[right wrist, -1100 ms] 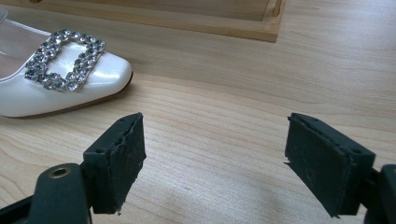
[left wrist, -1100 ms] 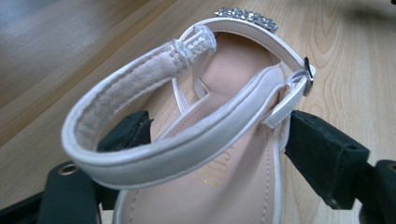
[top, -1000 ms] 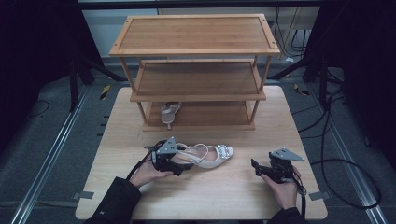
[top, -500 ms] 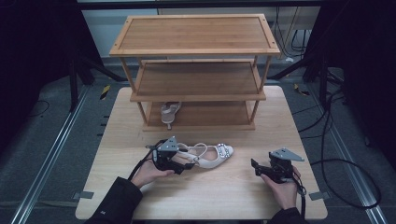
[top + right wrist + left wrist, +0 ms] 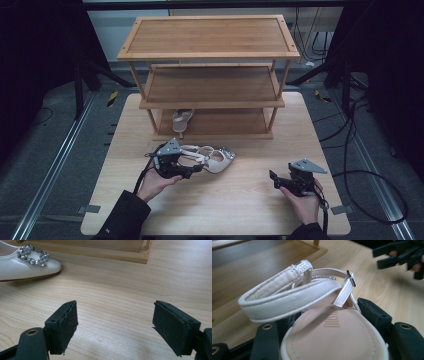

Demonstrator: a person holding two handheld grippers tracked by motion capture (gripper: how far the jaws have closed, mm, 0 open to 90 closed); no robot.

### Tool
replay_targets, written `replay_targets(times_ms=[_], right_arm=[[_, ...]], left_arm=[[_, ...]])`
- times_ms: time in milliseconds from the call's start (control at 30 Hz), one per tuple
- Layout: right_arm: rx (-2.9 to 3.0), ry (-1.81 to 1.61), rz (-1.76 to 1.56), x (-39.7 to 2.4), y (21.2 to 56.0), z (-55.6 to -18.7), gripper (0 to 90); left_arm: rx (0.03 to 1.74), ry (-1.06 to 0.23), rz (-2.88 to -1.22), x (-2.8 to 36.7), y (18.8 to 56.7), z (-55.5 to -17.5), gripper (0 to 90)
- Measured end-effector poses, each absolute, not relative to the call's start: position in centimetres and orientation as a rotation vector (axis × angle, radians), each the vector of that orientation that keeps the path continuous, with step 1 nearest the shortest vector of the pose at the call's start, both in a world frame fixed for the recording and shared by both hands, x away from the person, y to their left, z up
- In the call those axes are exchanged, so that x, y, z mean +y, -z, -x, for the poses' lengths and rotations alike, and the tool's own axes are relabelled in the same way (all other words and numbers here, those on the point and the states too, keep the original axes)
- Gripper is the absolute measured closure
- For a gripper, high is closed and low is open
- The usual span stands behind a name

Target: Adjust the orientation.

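Your left gripper (image 5: 192, 170) has just been closing its fingers on the heel end of the white sandal (image 5: 212, 157), in front of the shoe rack (image 5: 210, 102); right gripper (image 5: 113, 327) fingers are released; the sandal looks light, its sole stiff and glossy, its straps floppy; keep hold at the heel.

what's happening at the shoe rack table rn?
A person with a gripper in each hand is handling a white heeled sandal on the table in front of a wooden shoe rack. The left gripper has just been closing on the sandal's heel end, which sits between its fingers. The right gripper waits open over bare table. A matching sandal already sits on the rack's bottom shelf.
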State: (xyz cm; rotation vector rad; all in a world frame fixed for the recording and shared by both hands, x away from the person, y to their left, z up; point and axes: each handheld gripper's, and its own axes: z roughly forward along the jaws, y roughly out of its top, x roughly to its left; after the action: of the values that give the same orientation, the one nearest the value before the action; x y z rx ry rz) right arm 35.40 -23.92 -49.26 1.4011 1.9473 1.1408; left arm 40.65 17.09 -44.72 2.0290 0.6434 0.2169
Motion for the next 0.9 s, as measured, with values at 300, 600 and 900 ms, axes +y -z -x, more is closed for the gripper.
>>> replay_targets(times_ms=[300,600,900], right_arm=[[1.952,-1.135,-1.399,-23.9,49.3,-35.4,20.4],[1.955,-1.134,-1.401,-23.7,49.3,-35.4,20.0],[1.961,-1.134,-1.399,-23.7,49.3,-35.4,19.8]], left_arm=[[0.719,-0.206,-2.076,18.2,48.4,-39.2,35.4],[0.723,-0.264,-2.104,17.6,49.1,-39.5,26.8],[0.693,-0.161,-2.091,17.1,49.3,-40.0,34.0]])
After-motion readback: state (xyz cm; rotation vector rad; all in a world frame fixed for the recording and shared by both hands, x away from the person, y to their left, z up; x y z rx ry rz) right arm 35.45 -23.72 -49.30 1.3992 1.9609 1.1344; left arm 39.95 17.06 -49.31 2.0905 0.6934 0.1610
